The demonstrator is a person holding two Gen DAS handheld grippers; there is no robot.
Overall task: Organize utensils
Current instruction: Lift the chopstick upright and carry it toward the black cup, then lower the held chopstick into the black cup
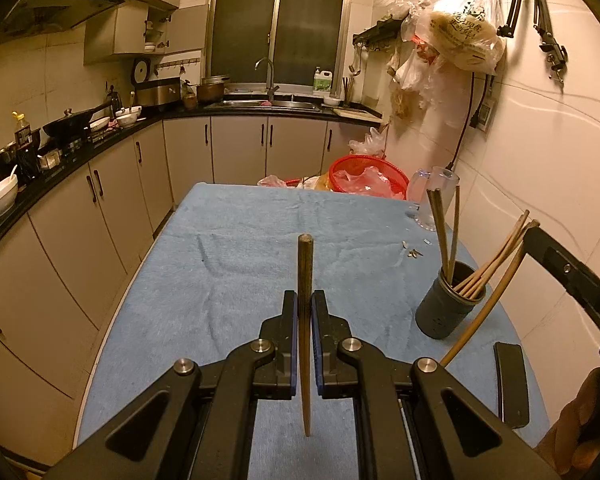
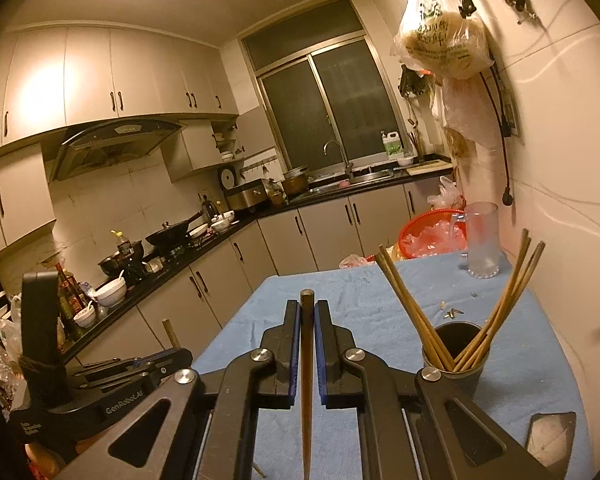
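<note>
Both tongs, left (image 1: 304, 304) and right (image 2: 307, 314), each pinching one chopstick (image 1: 305, 280). Risk: tip snags leaning chopsticks in holder (image 2: 456, 354), tipping it.

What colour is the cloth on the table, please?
Light blue; the cloth shows best in the left wrist view.

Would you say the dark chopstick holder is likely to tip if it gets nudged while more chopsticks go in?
Probably somewhat. The holder is narrow, and its chopsticks lean well past its rim, which likely raises its balance point. It stands on a soft blue towel, so it may rock rather than slide. It looks like light plastic, though that is hard to tell.
</note>
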